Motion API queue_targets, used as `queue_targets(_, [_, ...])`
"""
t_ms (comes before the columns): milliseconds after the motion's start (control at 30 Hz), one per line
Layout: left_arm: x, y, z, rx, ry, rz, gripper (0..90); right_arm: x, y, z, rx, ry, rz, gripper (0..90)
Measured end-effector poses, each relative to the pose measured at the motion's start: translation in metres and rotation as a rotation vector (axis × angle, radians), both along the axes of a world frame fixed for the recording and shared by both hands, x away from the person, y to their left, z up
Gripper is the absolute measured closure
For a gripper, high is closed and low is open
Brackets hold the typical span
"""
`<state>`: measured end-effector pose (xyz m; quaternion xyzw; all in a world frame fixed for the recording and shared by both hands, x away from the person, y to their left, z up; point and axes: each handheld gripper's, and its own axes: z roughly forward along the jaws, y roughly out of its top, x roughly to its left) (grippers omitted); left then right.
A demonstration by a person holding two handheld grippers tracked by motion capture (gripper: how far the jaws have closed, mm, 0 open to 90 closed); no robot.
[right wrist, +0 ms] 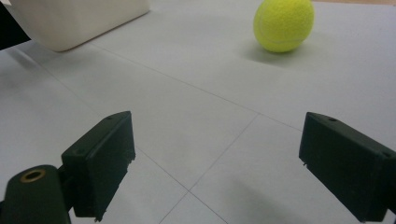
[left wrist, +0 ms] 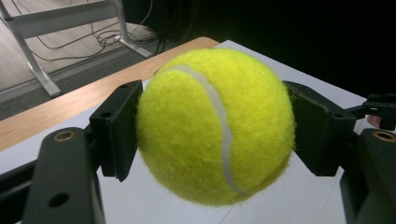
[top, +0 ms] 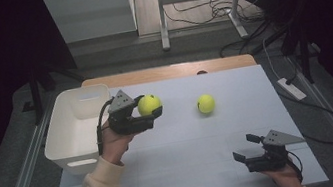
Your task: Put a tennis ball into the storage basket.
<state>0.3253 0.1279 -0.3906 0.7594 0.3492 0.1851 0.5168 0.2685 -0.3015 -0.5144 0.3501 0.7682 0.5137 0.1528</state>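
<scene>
Grey table point(top: 185, 161), white bin point(top: 75, 133), dark room, cabled floor

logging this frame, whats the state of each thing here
left gripper: shut on a tennis ball
held tennis ball: off the table, pinched between both pads
second tennis ball: loose on the table
right gripper: open, nothing between its jaws
white bin: upright, looks empty

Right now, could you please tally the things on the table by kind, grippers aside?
Tennis balls: 2, one held in the left gripper, one loose on the table.
White bins: 1.
Total: 3.
</scene>
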Motion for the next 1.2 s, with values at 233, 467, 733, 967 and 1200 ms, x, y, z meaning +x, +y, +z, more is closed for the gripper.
queue_targets(233, [-0.001, 0.006, 0.004, -0.009, -0.008, 0.016, 26.4, 0.000, 0.001, 0.000, -0.001, 0.000, 0.001, 10.9])
queue_targets(467, [-0.001, 0.009, 0.006, -0.005, -0.013, 0.025, 26.4, -0.001, 0.001, 0.001, 0.001, -0.002, 0.000, 10.9])
queue_targets(733, [0.000, 0.015, 0.009, 0.001, -0.019, 0.051, 26.4, 0.000, 0.001, 0.001, 0.001, -0.006, 0.000, 10.9])
queue_targets(967, [0.001, 0.023, 0.011, -0.001, -0.022, 0.073, 26.4, -0.001, 0.001, 0.001, 0.001, -0.005, 0.000, 10.9])
queue_targets(1200, [0.002, 0.030, 0.013, 0.007, -0.018, 0.090, 26.4, -0.001, 0.001, 0.001, -0.004, -0.005, -0.001, 10.9])
